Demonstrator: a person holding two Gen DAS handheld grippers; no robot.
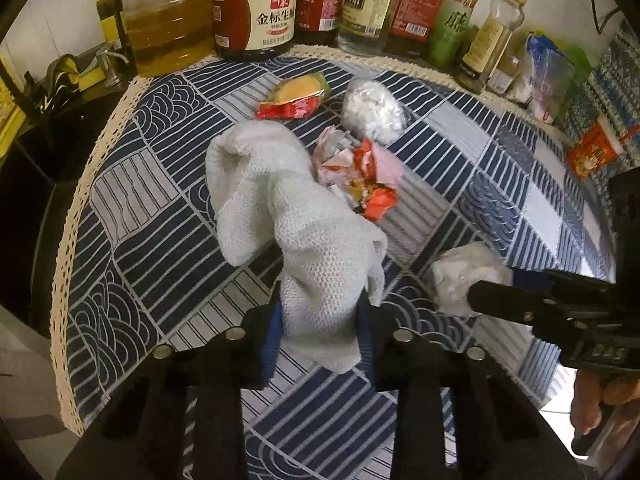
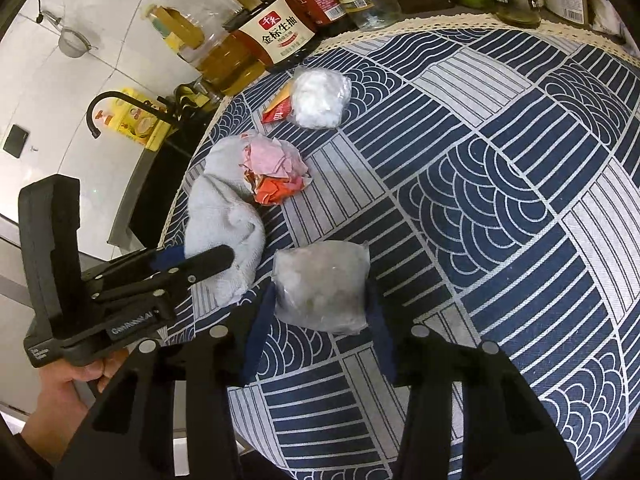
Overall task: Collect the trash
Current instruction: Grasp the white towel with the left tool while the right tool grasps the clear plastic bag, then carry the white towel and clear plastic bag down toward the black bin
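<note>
My left gripper is shut on a white knitted cloth that lies on the patterned tablecloth; it also shows in the right wrist view. My right gripper is shut on a clear plastic bag of white stuff, seen in the left wrist view too. A crumpled pink and orange wrapper pile lies beside the cloth. A second clear bag of white stuff and a red and yellow snack wrapper lie farther back.
Bottles of oil, soy sauce and vinegar line the back edge of the blue and white tablecloth. A sink with a black tap is to the left. Packets lie at the right.
</note>
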